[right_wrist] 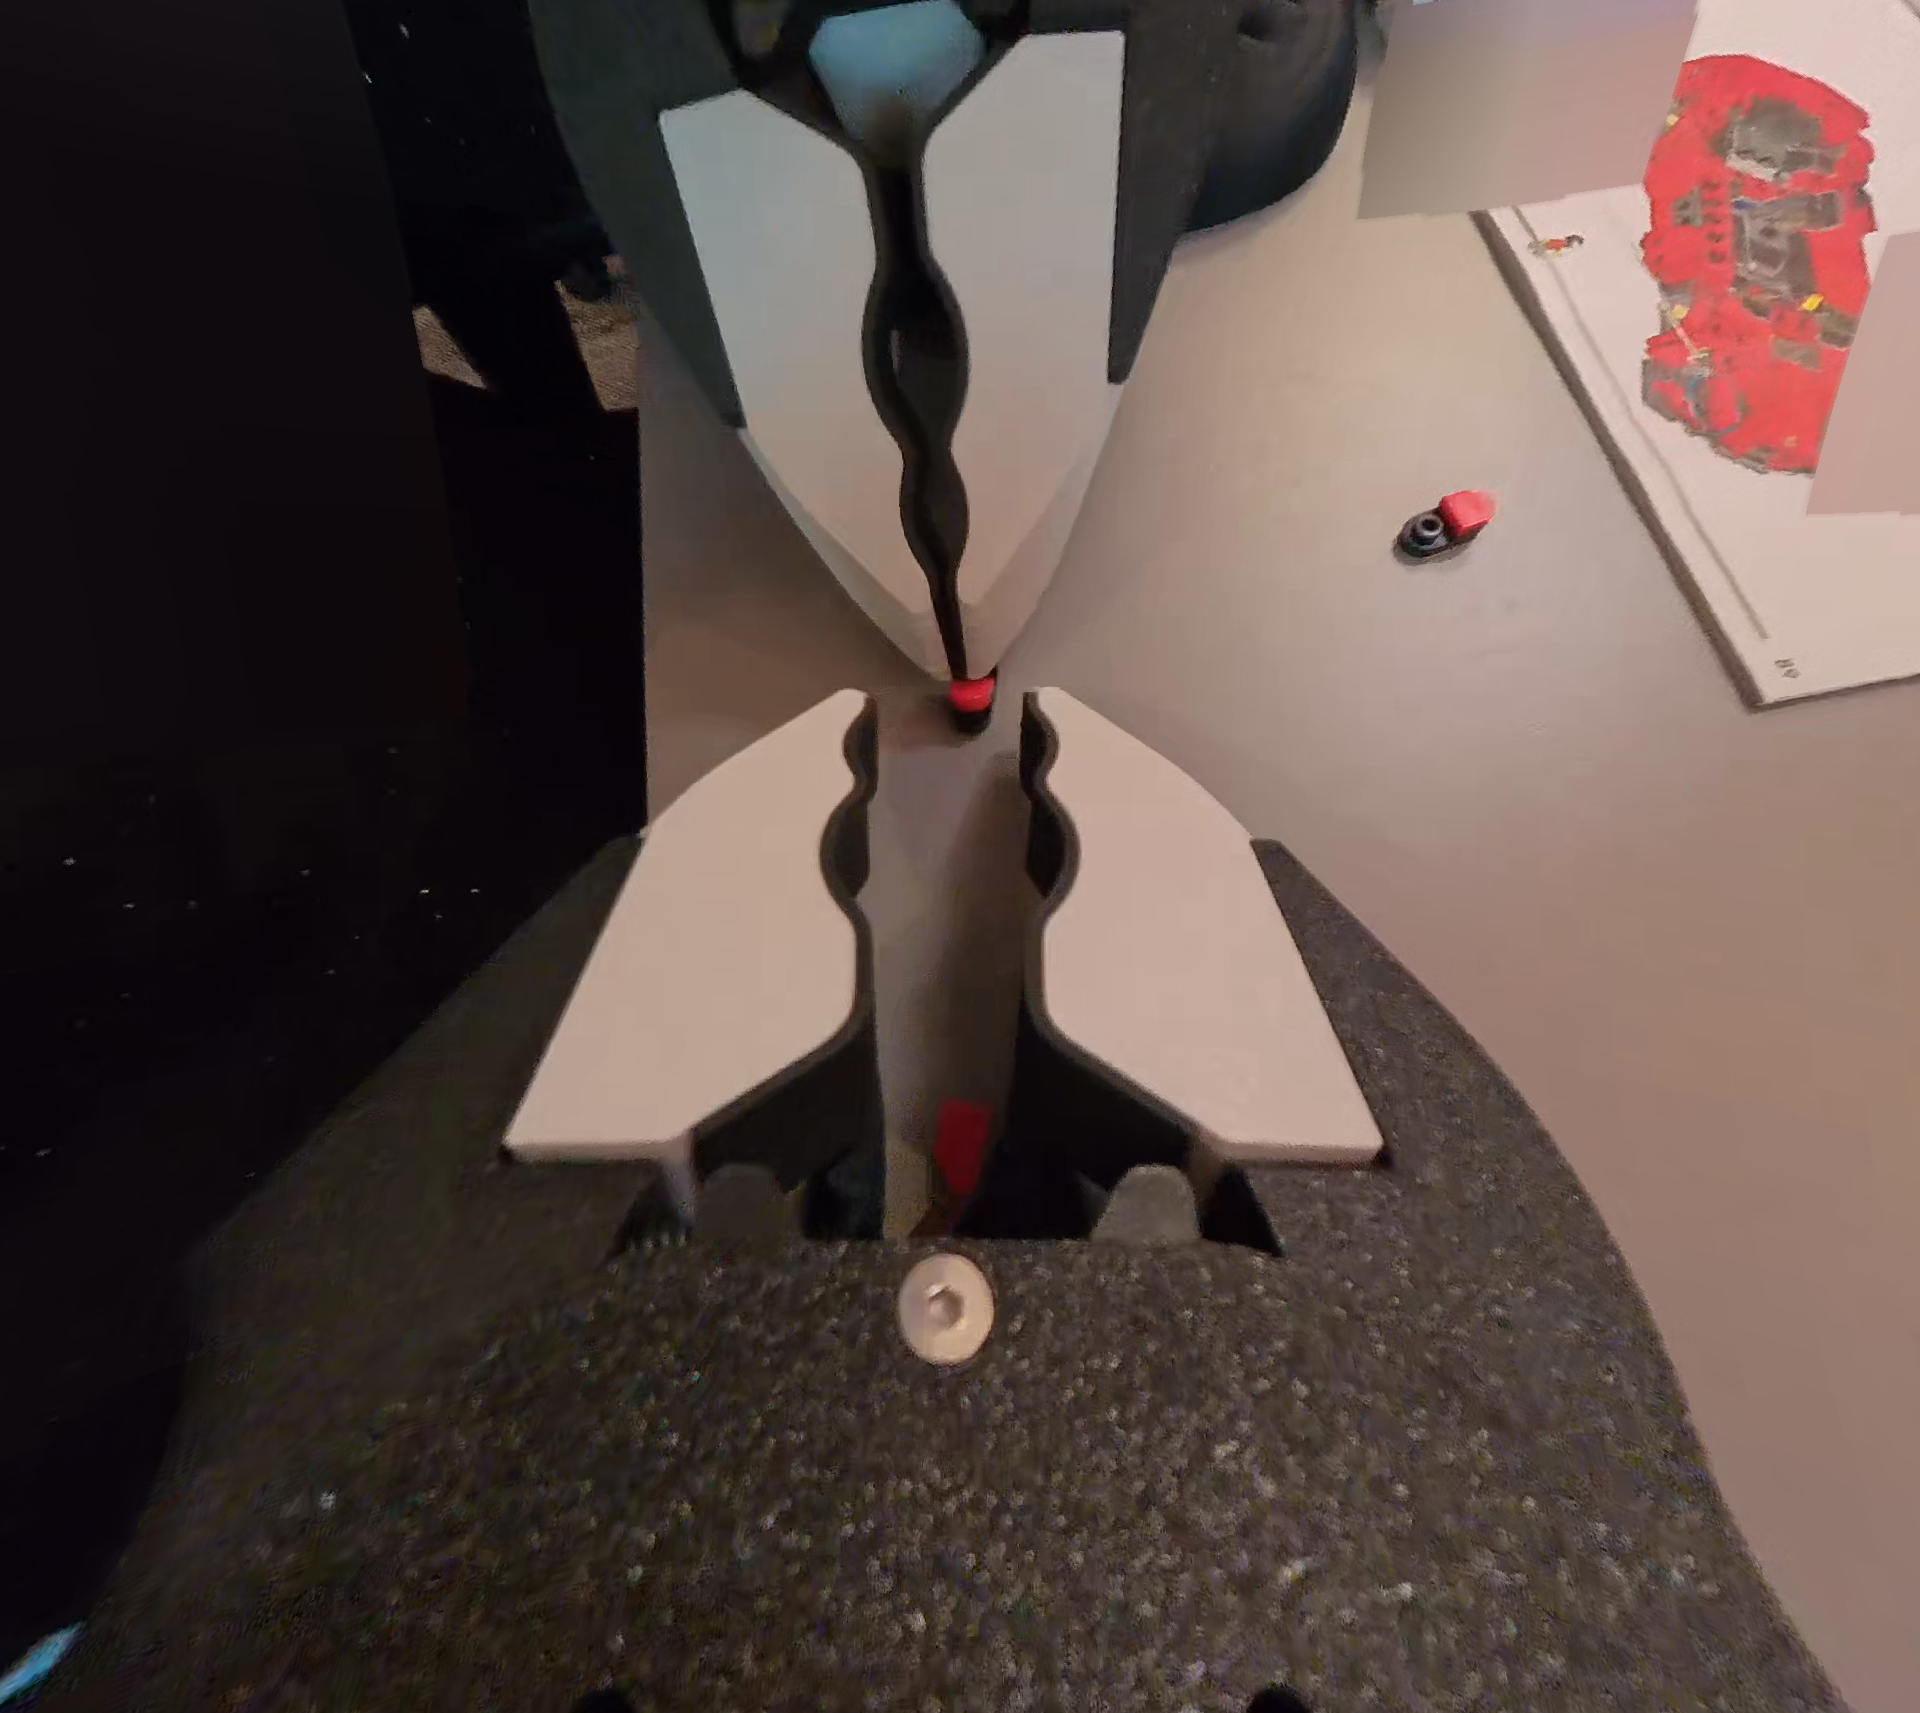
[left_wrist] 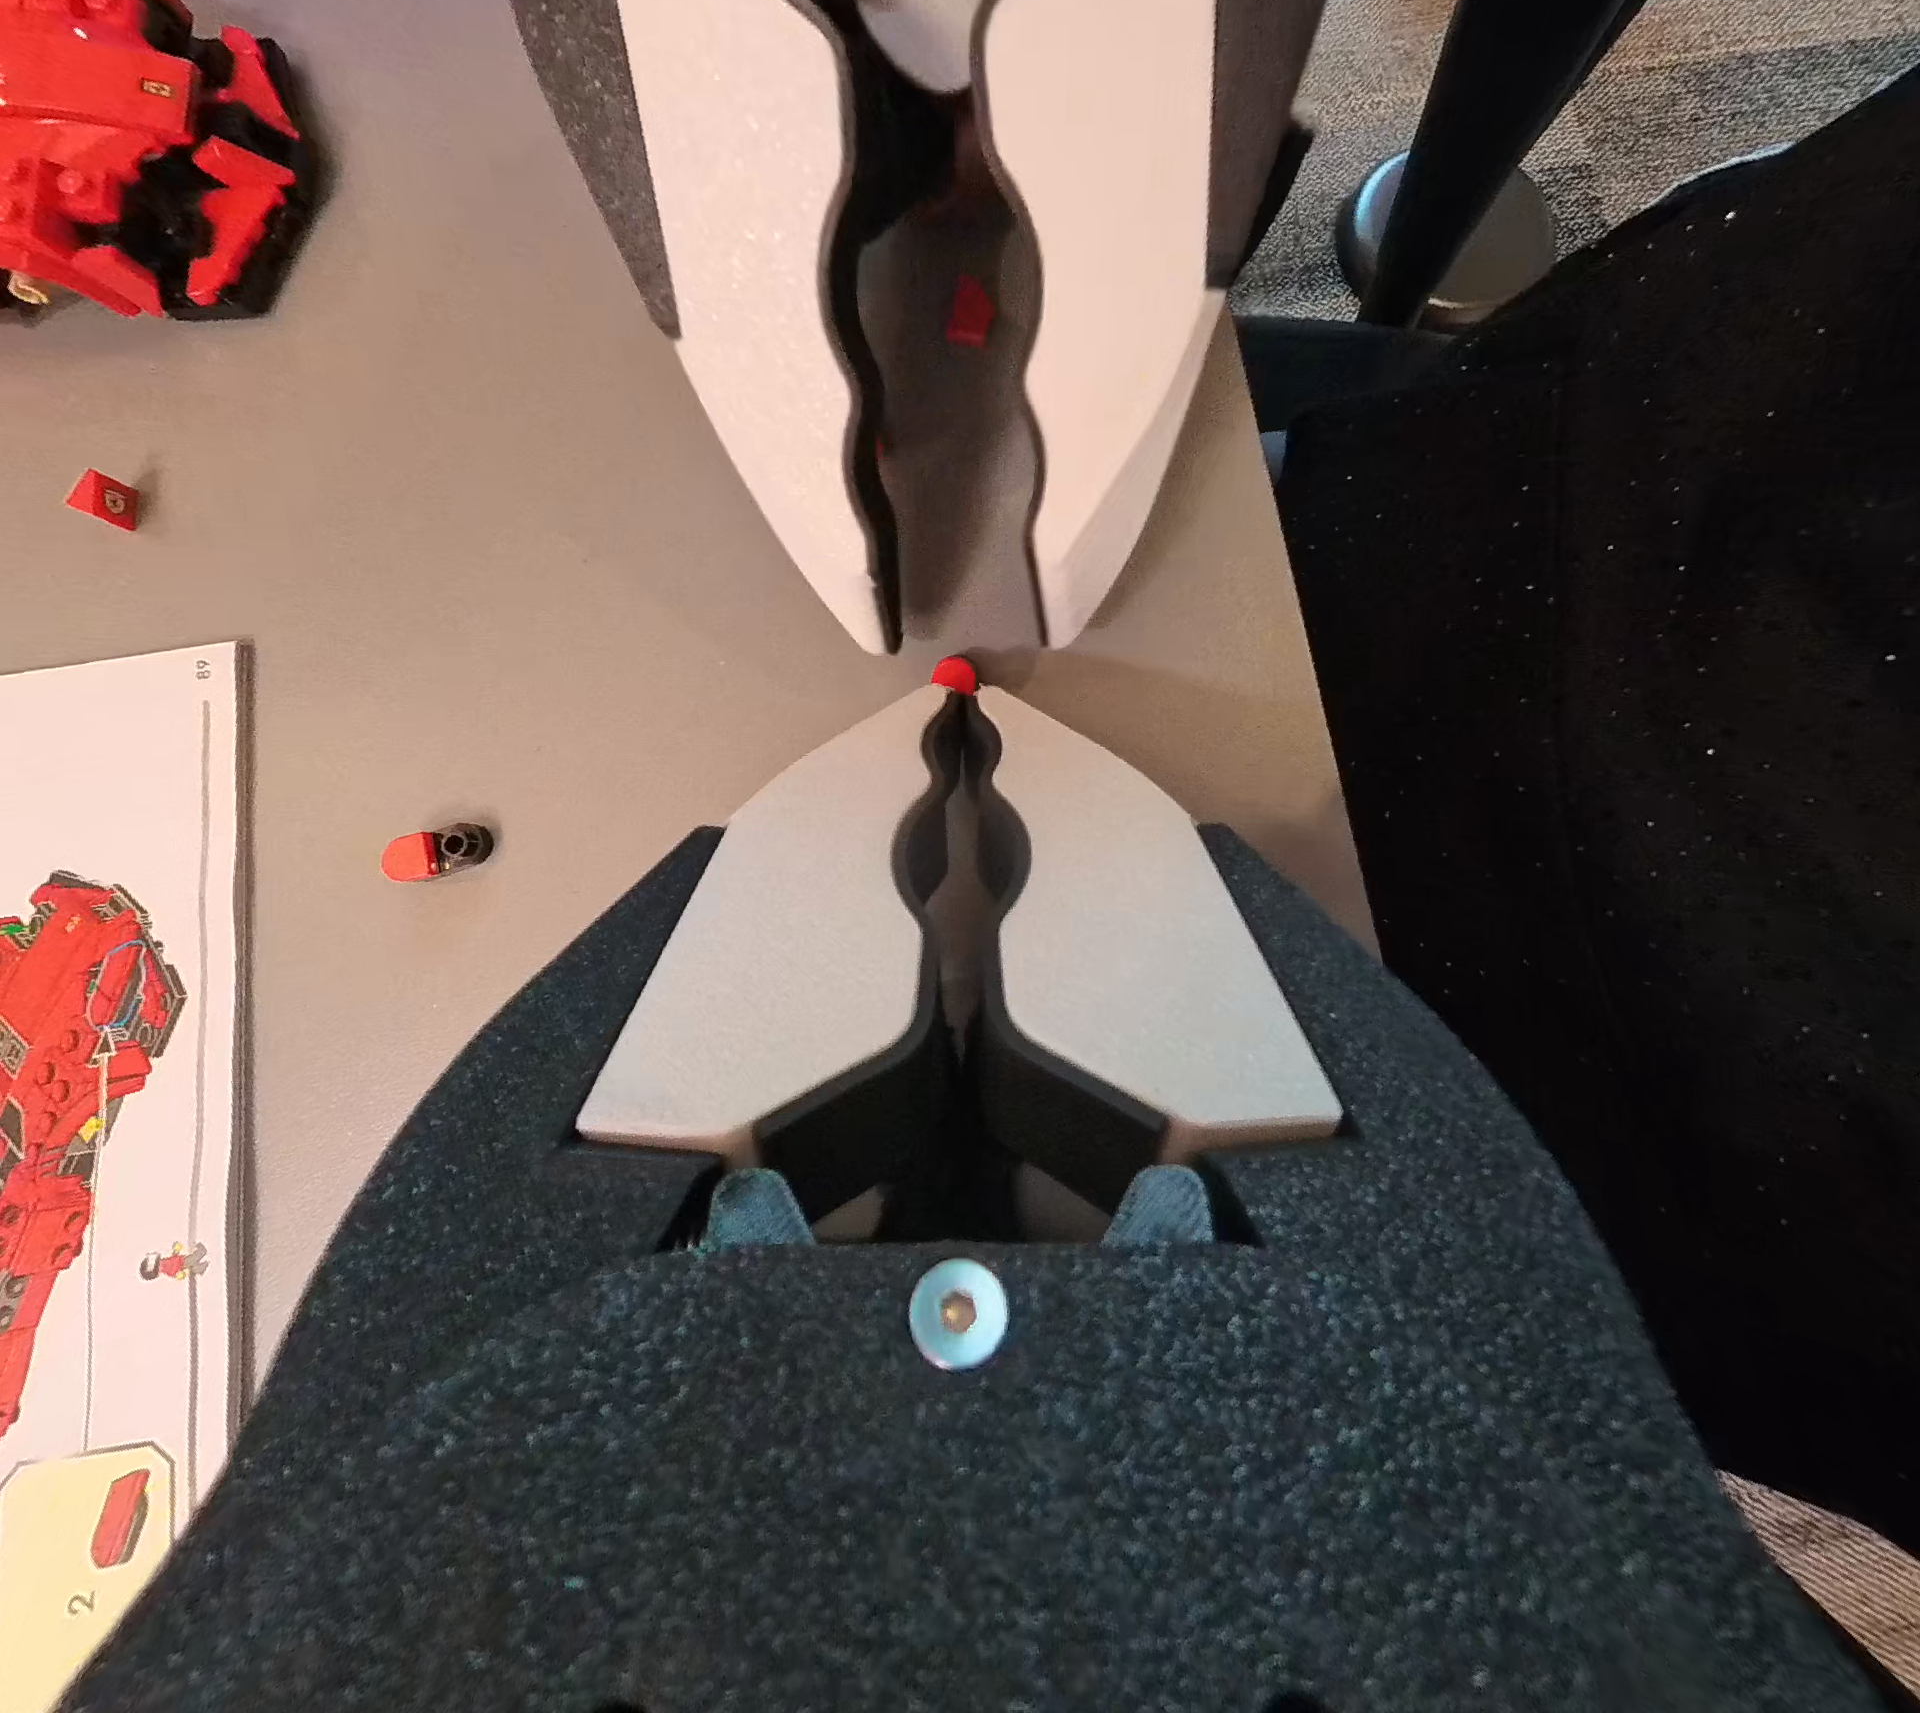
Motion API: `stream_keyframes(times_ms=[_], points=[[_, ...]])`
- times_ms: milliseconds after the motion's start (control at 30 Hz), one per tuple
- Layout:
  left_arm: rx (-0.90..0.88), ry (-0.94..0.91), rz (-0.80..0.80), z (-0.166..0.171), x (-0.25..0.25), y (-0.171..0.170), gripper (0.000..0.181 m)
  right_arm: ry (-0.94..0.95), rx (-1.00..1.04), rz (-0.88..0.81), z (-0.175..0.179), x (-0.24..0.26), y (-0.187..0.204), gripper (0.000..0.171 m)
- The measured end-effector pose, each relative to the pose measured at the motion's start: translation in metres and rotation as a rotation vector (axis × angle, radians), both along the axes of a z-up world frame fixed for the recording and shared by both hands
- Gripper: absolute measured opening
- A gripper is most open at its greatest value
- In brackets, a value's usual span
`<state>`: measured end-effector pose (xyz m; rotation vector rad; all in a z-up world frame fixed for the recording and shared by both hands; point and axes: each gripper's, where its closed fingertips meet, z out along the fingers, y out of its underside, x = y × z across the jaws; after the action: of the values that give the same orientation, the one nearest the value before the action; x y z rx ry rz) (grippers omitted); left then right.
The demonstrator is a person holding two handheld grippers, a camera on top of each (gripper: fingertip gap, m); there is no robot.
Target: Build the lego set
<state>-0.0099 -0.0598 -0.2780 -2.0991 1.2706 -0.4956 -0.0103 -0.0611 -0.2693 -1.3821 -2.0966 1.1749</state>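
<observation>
Now the left gripper (left_wrist: 954, 699) pinches a tiny red piece (left_wrist: 954, 672) at its tips, offering it to the right gripper (right_wrist: 951, 707), jaws parted; the red car (left_wrist: 135, 136) waits at ten o'clock.

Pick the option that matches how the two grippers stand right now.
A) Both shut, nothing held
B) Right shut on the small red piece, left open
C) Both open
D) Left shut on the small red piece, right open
D: the left gripper pinches the small red piece at its fingertips, while the right gripper stands open facing it.
</observation>
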Motion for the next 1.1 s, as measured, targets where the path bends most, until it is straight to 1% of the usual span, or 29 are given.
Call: stream_keyframes(times_ms=[100,233,333,667,933,1100], points=[[-0.001,0.0,-0.001,0.0,0.0,0.0,0.0,0.042,0.038,-0.012,0.003,-0.005,0.0,0.015],[0.005,0.002,-0.001,0.0,0.0,0.0,0.0,-0.001,0.085,-0.003,-0.005,-0.005,-0.001,0.018],[0.004,0.001,-0.001,0.0,0.0,0.0,0.0,0.008,0.119,-0.016,-0.006,-0.006,0.001,0.007],[0.002,-0.006,-0.002,0.001,0.0,-0.001,0.0,0.034,0.19,-0.022,-0.008,-0.005,0.001,0.007],[-0.025,-0.053,0.016,0.004,-0.001,0.001,0.0,0.031,0.189,-0.017,-0.008,-0.004,0.001,0.007],[0.013,-0.03,-0.014,0.005,0.001,0.0,0.0,0.027,0.18,-0.013,-0.008,-0.004,0.0,0.008]])
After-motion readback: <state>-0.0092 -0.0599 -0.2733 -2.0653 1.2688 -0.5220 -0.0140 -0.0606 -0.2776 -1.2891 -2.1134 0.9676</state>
